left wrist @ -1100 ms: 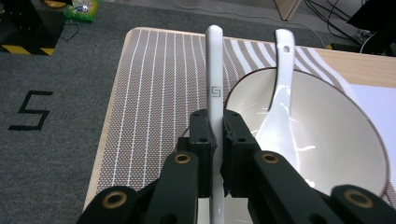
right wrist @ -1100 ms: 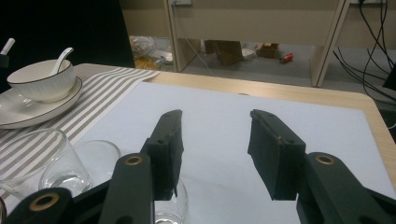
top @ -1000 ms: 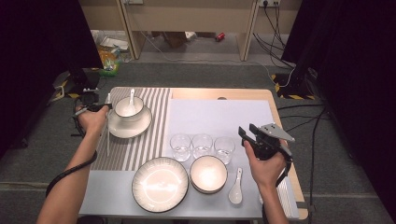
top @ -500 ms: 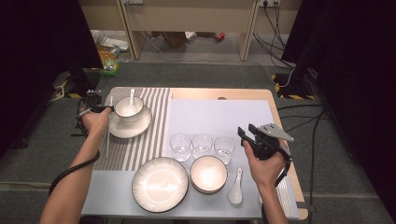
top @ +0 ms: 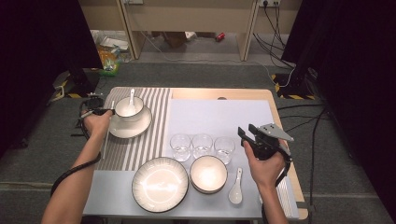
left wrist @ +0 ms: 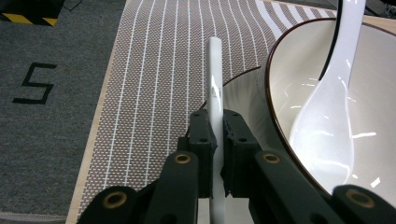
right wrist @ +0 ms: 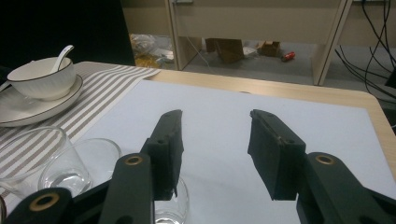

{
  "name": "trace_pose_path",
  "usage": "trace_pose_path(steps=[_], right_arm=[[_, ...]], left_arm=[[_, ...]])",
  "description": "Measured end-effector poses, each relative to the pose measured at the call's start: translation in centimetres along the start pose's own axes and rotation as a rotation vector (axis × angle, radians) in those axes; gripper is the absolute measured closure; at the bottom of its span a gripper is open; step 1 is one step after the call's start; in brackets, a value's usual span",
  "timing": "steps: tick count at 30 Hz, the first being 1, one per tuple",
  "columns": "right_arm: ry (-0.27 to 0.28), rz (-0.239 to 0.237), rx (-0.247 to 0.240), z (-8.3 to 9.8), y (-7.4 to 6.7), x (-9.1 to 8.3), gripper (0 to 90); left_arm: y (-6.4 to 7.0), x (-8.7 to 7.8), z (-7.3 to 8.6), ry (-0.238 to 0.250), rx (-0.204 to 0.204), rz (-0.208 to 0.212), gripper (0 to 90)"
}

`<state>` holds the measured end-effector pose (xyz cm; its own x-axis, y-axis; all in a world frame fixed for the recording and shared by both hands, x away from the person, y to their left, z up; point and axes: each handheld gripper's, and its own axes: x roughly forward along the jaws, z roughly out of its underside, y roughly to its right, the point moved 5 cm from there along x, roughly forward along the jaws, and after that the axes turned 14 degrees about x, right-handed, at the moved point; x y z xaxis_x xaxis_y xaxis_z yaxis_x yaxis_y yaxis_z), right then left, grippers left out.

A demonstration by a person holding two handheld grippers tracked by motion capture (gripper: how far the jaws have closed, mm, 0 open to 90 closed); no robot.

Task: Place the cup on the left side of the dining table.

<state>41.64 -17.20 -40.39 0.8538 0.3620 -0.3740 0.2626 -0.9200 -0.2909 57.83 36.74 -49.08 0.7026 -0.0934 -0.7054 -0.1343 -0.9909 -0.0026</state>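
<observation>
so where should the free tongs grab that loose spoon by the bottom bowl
Take the spoon by its handle, the narrow end pointing away from the person, coming straight down with the right tongs, jaws across the handle. It lies flat on the mat with the bowl close on its left, so the right side is freer.

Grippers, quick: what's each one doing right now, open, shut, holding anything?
Left gripper: shut on a thin white stick beside the bowl on the striped mat.
Right gripper: open, empty, above the glasses.
</observation>
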Motion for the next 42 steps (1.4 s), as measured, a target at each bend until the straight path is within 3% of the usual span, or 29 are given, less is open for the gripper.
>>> trace_pose_path(steps=[16,24,33,42], right_arm=[[0.001,0.000,-0.001,0.0,0.1,-0.1,54.7],[-0.004,0.001,0.003,0.0,0.0,-0.1,54.7],[-0.008,-0.002,0.000,0.2,0.0,0.1,54.7],[-0.010,-0.001,0.009,0.1,0.0,-0.1,54.7]], left_arm=[[0.2,0.6,0.7,-0.025,0.006,0.011,82.2],[0.3,0.3,0.7,-0.004,0.021,-0.001,76.4],[0.1,-1.1,0.8,0.012,0.067,-0.034,64.0],[-0.2,-3.8,2.3,0.037,0.104,-0.015,55.8]])
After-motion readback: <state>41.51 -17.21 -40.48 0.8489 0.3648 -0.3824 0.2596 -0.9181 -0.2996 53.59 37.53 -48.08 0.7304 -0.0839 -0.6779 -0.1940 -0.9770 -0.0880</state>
